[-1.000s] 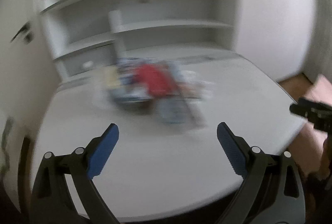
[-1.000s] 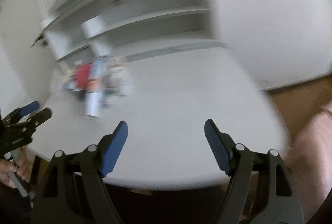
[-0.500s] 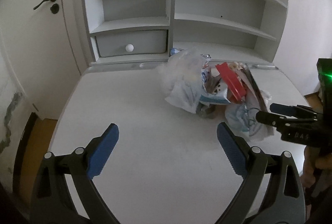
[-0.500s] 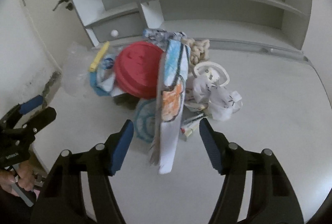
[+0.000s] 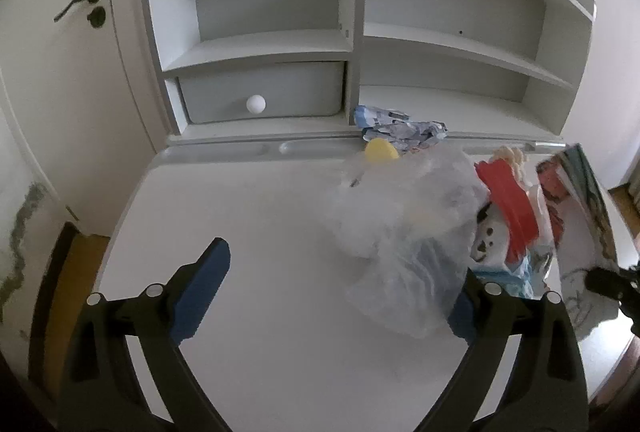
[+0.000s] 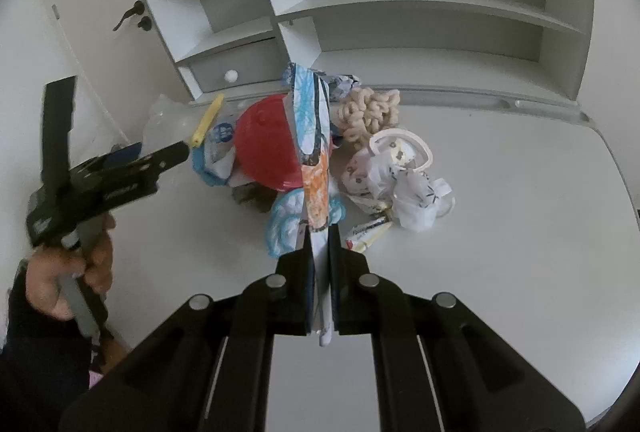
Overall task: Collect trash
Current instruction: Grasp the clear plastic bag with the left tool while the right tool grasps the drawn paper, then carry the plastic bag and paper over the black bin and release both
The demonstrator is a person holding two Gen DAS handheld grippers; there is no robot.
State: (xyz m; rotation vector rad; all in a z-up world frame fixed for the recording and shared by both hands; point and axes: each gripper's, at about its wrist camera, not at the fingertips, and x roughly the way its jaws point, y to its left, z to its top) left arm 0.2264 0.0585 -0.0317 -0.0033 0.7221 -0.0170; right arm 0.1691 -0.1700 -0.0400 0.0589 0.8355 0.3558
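Right gripper [image 6: 320, 272] clamped on lower edge of colourful drawing sheet [image 6: 314, 148] standing edge-on over trash pile on desk [image 6: 520, 232]; left gripper [image 5: 336, 296] spread wide, empty, right finger against clear plastic bag [image 5: 400, 232]. Risks, judged: thin sheet tearing or slipping from edge grip; lift dragging red lid [image 6: 266, 152] and wrappers off pile.

right gripper [image 6: 320, 264] jaws clamped, left gripper [image 5: 332, 296] jaws spread
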